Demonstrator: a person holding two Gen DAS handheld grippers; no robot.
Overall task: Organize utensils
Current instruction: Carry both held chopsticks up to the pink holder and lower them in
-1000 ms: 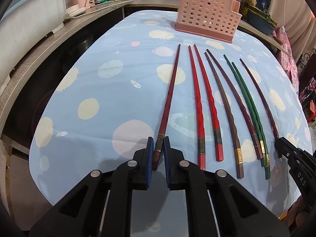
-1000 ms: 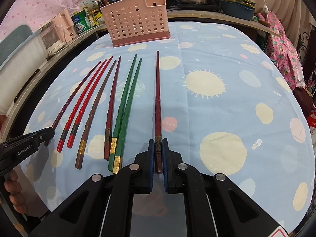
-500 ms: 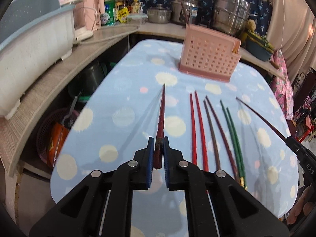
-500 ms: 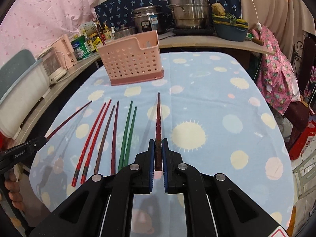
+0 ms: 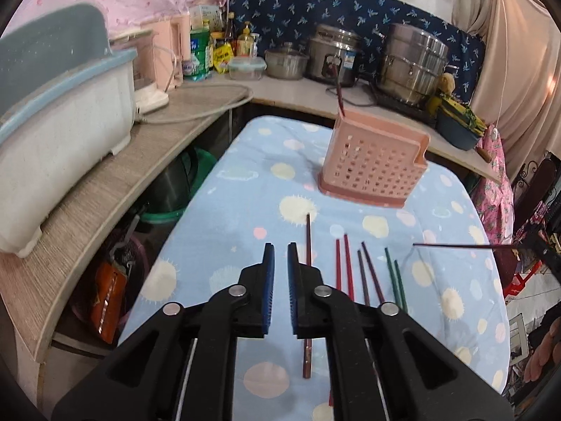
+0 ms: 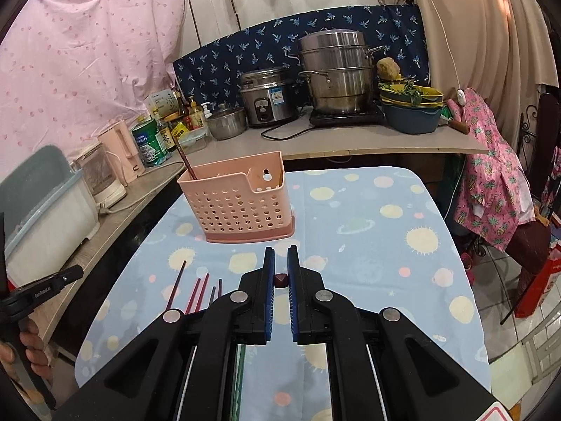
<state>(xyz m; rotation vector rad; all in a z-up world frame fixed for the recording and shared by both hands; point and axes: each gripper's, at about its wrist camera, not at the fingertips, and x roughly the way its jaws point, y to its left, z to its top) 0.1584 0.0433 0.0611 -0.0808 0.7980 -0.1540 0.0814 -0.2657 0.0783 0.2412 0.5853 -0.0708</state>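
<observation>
Looking down from above a light blue cloth-covered surface (image 5: 245, 210) printed with suns and planets. Its left edge runs along a dark gap beside a wood-grain counter (image 5: 87, 203). Its far edge meets the same counter, which is crowded with steel pots. The right wrist view alone shows the right edge dropping to a tiled floor, and the cloth's right half (image 6: 368, 228) lying open from the basket to that edge.

A pink perforated plastic basket (image 5: 371, 168) stands upright near the far end. One dark chopstick (image 5: 338, 91) leans out of its left corner, tilted up and away.

The left claw (image 5: 280, 256) sits above the near end. Its blue-padded jaws are narrow and opening, with nothing between them. A loose reddish-brown chopstick (image 5: 308, 238) shows just right of the claw's right finger and passes behind it. Its long axis points toward the basket. Whether it rests on the cloth cannot be told.

To its right lie three pairs, their long axes roughly parallel and fanning toward the basket: a red pair (image 5: 342, 266), a brown pair (image 5: 366, 273) and a green pair (image 5: 394, 273). The right view shows only their far tips.

The right claw (image 6: 280, 256) is clamped on a slim maroon chopstick (image 6: 280, 280), seen end-on as a small square between the pads. Only the left view shows its length (image 5: 455, 245), held level above the cloth with the tip pointing left. The left claw (image 6: 75, 272) enters the right view at the left edge, with a person's fingers (image 6: 31, 343) below it.
</observation>
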